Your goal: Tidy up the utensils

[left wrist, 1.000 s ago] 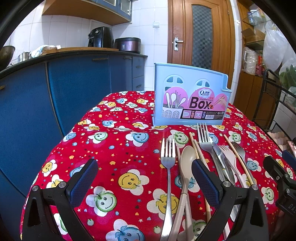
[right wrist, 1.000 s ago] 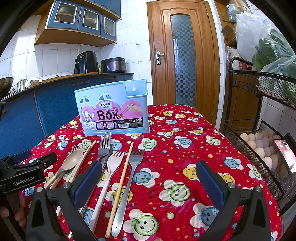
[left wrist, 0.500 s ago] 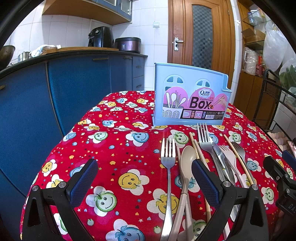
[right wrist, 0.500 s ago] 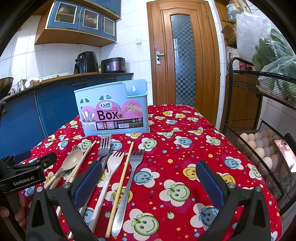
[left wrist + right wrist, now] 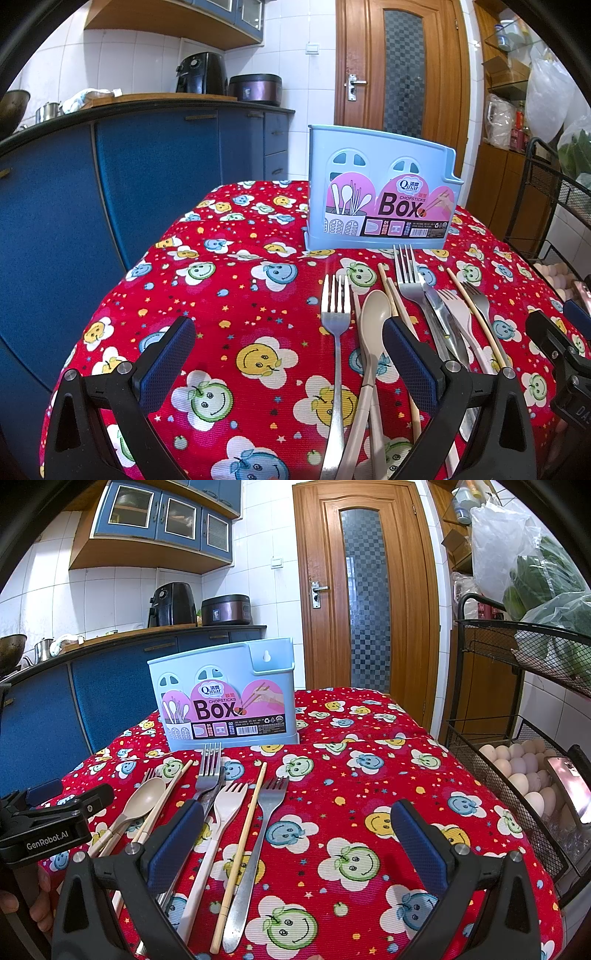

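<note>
A light blue chopsticks box [image 5: 380, 195] [image 5: 225, 698] stands upright mid-table. In front of it several utensils lie side by side: metal forks [image 5: 335, 317] [image 5: 271, 801], a beige spoon [image 5: 373, 314] [image 5: 142, 801], a beige plastic fork [image 5: 225, 805], wooden chopsticks [image 5: 245, 830] and a knife [image 5: 439, 314]. My left gripper [image 5: 291, 354] is open just above the near edge, the leftmost fork and spoon between its fingers' line of sight. My right gripper [image 5: 295, 834] is open with the rightmost fork and a chopstick ahead of it. Neither holds anything.
The table wears a red smiley-flower cloth [image 5: 229, 295]. Blue kitchen cabinets [image 5: 110, 192] stand to the left. A black wire rack with eggs [image 5: 517, 768] is close on the right. A wooden door [image 5: 365, 602] is behind the table.
</note>
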{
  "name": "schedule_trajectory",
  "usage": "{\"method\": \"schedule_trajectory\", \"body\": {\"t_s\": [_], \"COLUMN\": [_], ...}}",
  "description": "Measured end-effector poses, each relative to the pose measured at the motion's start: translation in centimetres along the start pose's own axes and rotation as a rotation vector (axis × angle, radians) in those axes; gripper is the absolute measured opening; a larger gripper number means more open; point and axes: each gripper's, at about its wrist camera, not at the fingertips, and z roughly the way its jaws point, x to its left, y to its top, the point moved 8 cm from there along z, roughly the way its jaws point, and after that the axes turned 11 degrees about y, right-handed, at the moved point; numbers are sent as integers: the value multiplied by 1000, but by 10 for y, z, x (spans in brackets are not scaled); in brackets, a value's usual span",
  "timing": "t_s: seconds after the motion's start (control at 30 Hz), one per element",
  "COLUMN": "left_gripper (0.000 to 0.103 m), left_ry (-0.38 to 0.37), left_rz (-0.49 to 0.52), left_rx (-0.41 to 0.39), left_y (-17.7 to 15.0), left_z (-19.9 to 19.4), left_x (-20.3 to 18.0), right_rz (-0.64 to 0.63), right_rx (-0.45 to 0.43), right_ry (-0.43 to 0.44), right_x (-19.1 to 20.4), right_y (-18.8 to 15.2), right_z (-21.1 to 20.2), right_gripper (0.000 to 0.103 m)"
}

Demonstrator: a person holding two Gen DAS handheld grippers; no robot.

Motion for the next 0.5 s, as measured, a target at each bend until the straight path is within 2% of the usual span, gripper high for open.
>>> {"method": "schedule_trajectory", "body": {"t_s": [0.5], "left_gripper": [101], "left_ry": [0], "left_rz": [0], "left_rx": [1], "left_y": [0], "left_z": [0], "left_x": [0], "right_rz": [5], "right_rx": [6], "right_ry": [0], "right_x": [-1], "right_y": [-1], "right_z": [1], "right_gripper": [103]}}
